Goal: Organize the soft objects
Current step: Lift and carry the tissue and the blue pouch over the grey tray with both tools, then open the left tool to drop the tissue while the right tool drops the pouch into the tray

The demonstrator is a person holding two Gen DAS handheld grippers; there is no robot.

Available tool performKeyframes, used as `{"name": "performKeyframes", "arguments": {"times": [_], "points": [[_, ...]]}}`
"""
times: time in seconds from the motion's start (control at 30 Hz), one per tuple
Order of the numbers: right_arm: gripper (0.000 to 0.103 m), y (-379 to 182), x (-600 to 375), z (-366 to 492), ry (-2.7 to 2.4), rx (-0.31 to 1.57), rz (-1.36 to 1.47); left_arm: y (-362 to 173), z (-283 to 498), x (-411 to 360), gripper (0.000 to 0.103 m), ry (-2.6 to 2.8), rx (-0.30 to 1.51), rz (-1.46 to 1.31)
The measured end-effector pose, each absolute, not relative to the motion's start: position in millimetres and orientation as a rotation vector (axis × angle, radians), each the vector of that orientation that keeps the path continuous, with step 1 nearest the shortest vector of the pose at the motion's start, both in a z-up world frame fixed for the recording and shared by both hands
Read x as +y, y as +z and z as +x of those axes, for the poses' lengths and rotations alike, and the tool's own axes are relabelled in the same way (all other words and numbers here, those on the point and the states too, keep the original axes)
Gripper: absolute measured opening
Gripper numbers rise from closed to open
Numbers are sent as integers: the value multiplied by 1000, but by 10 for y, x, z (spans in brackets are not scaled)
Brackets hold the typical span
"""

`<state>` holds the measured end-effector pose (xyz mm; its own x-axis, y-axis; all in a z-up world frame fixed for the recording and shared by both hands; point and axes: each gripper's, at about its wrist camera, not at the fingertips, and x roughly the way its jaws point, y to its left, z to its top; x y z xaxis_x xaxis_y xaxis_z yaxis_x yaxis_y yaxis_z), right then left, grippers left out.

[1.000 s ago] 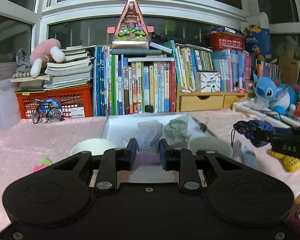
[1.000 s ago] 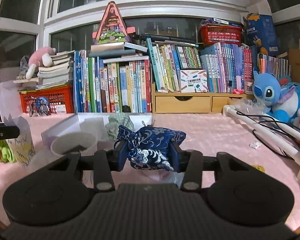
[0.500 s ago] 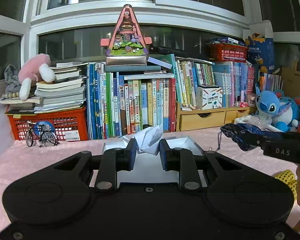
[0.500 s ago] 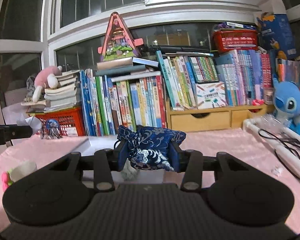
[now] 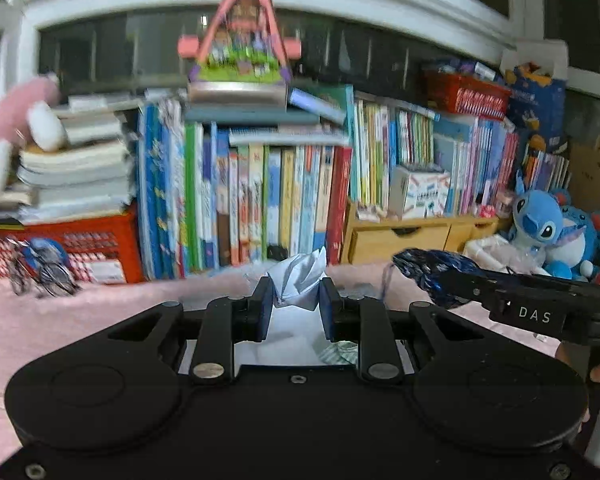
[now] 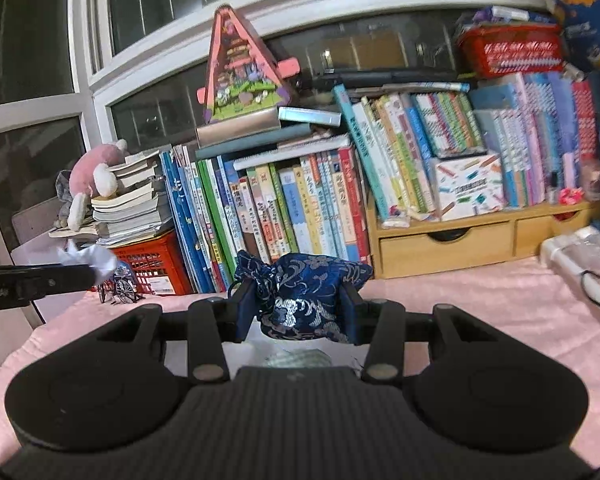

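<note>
Blue brocade fills my right gripper (image 6: pixel 297 306): the fingers are clamped on a drawstring pouch (image 6: pixel 304 292), held up off the pink tablecloth (image 6: pixel 480 304). My left gripper (image 5: pixel 293 306) pinches a pale crumpled cloth bag (image 5: pixel 297 280), also in the air. Below both I see the white box (image 5: pixel 295 340) with a green checked bundle (image 5: pixel 340 352) lying inside. So I judge one soft thing is stowed, two are in hand, and both drops are left to do.

Both grippers' jaws clamped, loaded
</note>
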<state>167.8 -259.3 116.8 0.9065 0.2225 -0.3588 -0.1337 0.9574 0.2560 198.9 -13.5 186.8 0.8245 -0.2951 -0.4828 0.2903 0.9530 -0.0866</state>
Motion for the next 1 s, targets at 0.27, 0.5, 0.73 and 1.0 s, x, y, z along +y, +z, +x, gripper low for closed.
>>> {"name": "performKeyframes", "arguments": {"times": [0.27, 0.5, 0.73, 1.0], "points": [[48, 995, -2514, 2270, 229, 484, 245, 1468, 3000, -321, 23, -292, 725, -44], [48, 695, -2446, 2650, 253, 597, 225, 1044, 3565, -339, 23, -273, 880, -109], [48, 495, -2271, 2910, 251, 679, 96, 766, 3807, -426, 23, -259, 941, -116], [48, 290, -2166, 3048, 267, 741, 39, 542, 3877, -535, 23, -262, 1011, -73]]}}
